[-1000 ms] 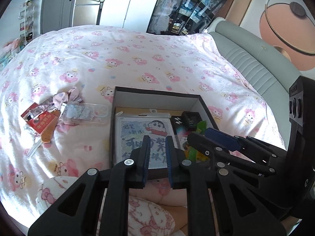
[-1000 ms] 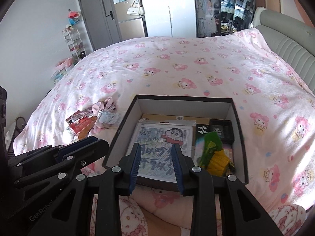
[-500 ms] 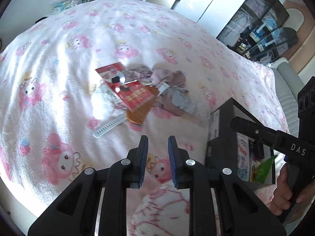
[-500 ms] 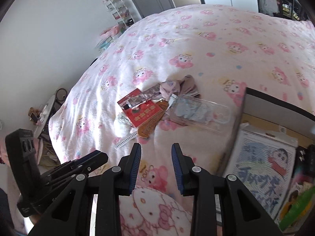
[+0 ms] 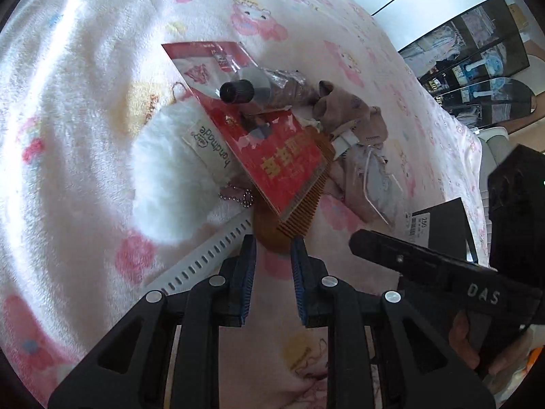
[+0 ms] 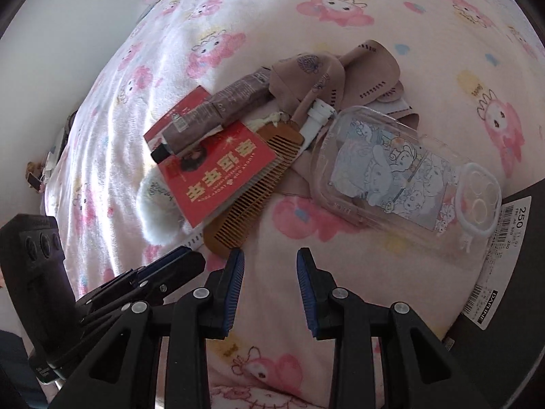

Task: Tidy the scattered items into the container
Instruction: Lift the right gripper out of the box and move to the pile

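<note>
The left tongs [image 5: 270,248] stand open and empty at lower centre of the left wrist view, their tips just beside the brown wooden comb [image 5: 293,211]. A red printed packet [image 5: 272,150] lies over the comb, with a black-capped brown tube [image 5: 269,90] on top and a white fluffy pouch [image 5: 163,177] to its left. In the right wrist view the right tongs [image 6: 269,255] are also open and empty, near the clear plastic phone case [image 6: 402,173] on the pink cartoon-print bed cover [image 6: 340,17]. The black cardboard box [image 6: 511,289] sits at the right edge.
</note>
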`<control>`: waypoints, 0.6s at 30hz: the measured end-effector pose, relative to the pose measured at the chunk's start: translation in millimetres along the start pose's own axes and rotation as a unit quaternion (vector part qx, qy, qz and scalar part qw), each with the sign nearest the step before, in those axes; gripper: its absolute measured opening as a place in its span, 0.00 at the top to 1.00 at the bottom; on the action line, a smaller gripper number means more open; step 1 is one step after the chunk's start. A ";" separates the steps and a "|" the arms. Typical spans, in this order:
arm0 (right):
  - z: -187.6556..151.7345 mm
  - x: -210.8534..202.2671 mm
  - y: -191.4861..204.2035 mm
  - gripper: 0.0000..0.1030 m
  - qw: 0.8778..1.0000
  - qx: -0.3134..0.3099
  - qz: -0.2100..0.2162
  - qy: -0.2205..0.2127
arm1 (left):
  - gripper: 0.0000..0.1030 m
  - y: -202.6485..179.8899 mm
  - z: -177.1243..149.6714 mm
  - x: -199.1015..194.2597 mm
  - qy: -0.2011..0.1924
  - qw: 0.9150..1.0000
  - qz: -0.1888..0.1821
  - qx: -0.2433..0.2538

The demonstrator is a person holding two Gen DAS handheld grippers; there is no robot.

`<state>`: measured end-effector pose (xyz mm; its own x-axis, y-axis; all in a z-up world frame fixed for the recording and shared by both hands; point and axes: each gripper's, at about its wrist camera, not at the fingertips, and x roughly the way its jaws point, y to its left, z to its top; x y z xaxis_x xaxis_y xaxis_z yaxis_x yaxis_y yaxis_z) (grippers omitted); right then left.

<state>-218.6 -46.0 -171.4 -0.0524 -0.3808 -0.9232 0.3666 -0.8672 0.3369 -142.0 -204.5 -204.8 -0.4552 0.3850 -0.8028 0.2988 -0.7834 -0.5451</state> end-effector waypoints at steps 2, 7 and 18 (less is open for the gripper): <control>-3.8 -1.2 -6.2 0.73 1.000 0.011 0.009 -0.006 | 0.66 0.9 4.2 10.3 0.010 1.000 -0.012 -0.010; -7.2 -3.1 -21.7 0.73 0.999 0.038 0.007 -0.011 | 0.78 -8.0 6.1 22.8 0.012 1.000 0.001 -0.009; -14.4 -21.3 -15.6 0.73 0.999 0.037 0.020 -0.027 | 0.91 -11.2 -19.4 -18.0 0.003 0.998 -0.056 0.008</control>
<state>-209.9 -19.7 -159.6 -0.0905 -0.4310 -0.8978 0.2995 -0.8716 0.3882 -120.9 -193.2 -189.0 -0.4798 0.4736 -0.7386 0.2334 -0.7426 -0.6277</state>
